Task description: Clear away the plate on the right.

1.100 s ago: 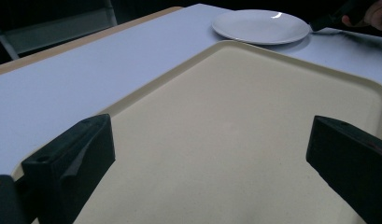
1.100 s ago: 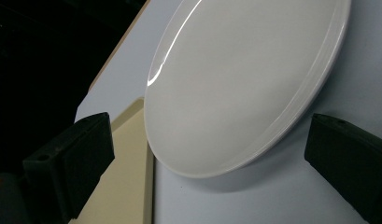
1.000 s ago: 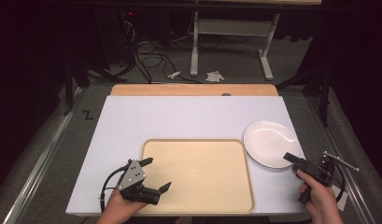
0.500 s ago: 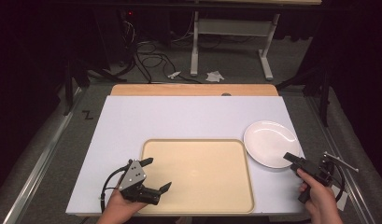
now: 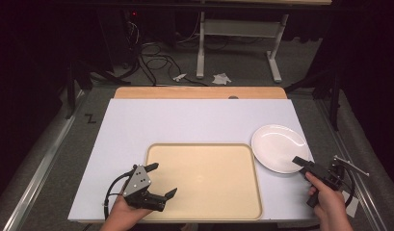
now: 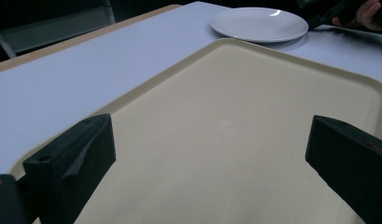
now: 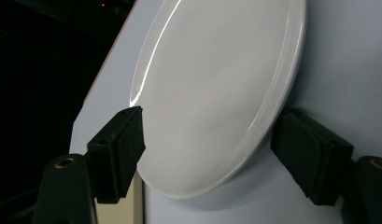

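high view: left gripper (image 5: 162,180), jaws apart, over flat beige plastic tray (image 5: 204,159); right gripper (image 5: 300,163), jaws apart, straddling round white plate (image 5: 279,147) rim.

A dim room is seen beyond the white table top (image 5: 194,120); a strip of light wood (image 5: 199,92) is set along its far edge; grey carpeted floor (image 5: 242,62) is laid behind and to both sides; a white metal desk frame (image 5: 235,33) with two legs is stood on that floor; black cables (image 5: 146,55) are tangled beside it, and crumpled white scraps (image 5: 221,78) are scattered near its feet; a small red light (image 5: 133,13) is lit in the dark at the back; a metal rail (image 5: 38,173) is run along the left.
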Available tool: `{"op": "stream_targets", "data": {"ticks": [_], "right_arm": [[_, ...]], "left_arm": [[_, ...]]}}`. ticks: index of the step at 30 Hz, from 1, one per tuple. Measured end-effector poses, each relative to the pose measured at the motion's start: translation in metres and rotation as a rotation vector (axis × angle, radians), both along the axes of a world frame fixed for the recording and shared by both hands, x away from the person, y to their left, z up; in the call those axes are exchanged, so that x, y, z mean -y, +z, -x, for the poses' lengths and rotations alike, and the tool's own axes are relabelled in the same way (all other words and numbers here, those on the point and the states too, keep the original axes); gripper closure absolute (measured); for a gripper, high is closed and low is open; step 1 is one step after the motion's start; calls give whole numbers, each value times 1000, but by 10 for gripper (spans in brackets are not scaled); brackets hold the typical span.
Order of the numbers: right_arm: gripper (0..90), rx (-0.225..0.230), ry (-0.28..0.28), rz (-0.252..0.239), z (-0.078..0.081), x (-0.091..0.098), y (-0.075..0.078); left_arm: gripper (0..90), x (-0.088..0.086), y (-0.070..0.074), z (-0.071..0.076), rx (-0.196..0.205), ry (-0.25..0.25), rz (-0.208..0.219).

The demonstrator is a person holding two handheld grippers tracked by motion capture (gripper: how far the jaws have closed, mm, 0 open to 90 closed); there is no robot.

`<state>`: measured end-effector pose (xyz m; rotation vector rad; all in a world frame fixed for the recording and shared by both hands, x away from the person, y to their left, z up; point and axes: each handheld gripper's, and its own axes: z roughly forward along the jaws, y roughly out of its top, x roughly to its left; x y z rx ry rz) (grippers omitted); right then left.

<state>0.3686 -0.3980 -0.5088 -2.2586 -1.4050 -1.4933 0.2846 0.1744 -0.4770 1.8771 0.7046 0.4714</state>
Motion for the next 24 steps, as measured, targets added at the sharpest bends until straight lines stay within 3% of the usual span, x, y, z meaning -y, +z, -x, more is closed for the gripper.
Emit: {"op": "stream_targets", "data": {"ticks": [13,24], "right_arm": [[412,-12,-40,0,-5,3,-3],[660,-36,-62,49,-2,5,-6]], "left_arm": [[25,2,-1,0,3,-9,-3],[30,1,1,1,15,-8,2]]}}
